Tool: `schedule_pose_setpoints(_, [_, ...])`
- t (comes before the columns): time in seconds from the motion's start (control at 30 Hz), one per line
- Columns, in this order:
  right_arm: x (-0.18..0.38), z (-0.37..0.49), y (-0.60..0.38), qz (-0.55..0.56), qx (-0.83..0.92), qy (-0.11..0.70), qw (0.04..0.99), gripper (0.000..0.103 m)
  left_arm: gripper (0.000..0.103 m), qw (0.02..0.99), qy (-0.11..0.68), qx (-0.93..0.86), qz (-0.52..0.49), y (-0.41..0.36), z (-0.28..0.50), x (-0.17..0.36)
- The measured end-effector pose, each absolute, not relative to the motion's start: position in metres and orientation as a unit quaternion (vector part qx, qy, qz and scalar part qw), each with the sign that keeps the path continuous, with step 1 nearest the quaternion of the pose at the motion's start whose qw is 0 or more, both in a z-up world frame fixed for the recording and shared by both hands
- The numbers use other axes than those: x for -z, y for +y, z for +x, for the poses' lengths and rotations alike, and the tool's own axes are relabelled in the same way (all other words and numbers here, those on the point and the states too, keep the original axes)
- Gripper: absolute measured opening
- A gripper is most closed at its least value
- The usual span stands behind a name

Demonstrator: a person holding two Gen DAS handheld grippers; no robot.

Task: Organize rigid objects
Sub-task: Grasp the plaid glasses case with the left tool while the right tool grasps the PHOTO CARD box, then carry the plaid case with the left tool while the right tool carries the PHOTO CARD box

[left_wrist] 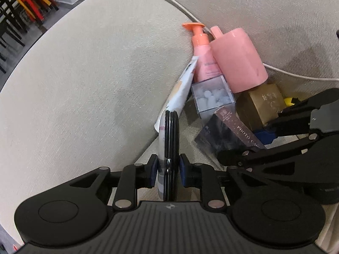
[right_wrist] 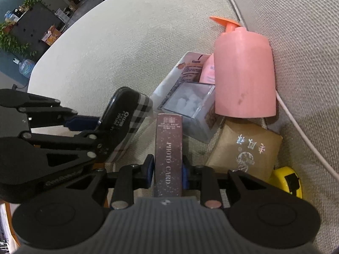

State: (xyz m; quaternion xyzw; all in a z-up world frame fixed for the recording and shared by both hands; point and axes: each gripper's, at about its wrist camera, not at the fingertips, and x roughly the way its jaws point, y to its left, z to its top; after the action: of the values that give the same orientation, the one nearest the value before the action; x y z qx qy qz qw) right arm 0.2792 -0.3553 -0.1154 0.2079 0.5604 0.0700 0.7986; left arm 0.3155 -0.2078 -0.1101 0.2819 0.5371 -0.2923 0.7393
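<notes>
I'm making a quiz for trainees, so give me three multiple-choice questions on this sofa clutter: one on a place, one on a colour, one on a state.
1. Where is the clear box?
A. in front of the big pink bottle
B. on the floor
C. inside the brown box

2. What colour is the pump top?
A. green
B. orange
C. black

3. The right gripper is
A. wide open
B. out of view
C. shut on the photo card box

Answers: 1 A, it sits against that bottle's base; 2 B, plainly orange; 3 C, both pads press its sides.

A beige sofa cushion [right_wrist: 118, 48] carries a huddle — pink cylinder [right_wrist: 243, 74], brown box [right_wrist: 245, 148], yellow tape measure [right_wrist: 290, 182].
</notes>
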Motion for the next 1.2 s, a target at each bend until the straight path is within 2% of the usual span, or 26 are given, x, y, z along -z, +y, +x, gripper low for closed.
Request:
schedule_pose_setpoints(0.23, [0.118, 0.281, -0.36, 0.214, -0.073, 0.562, 0.795, 0.025, 0.021, 0.745, 0.532, 0.289, 0.28, -0.215, 0.314, 0.119])
schedule_pose_setpoints(0.47, [0.114, 0.277, -0.361, 0.205, -0.08, 0.553, 0.804, 0.021, 0.02, 0.761, 0.531, 0.279, 0.249, -0.201, 0.311, 0.095])
schedule_pose_setpoints(1.0, [0.098, 0.254, -0.352, 0.187, -0.117, 0.489, 0.844, 0.022, 0.019, 0.826, 0.484, 0.265, 0.113, -0.12, 0.27, -0.02])
schedule_pose_setpoints(1.2, [0.06, 0.229, -0.34, 0.169, -0.098, 0.451, 0.871, 0.022, 0.019, 0.845, 0.468, 0.246, 0.08, -0.071, 0.241, -0.037])
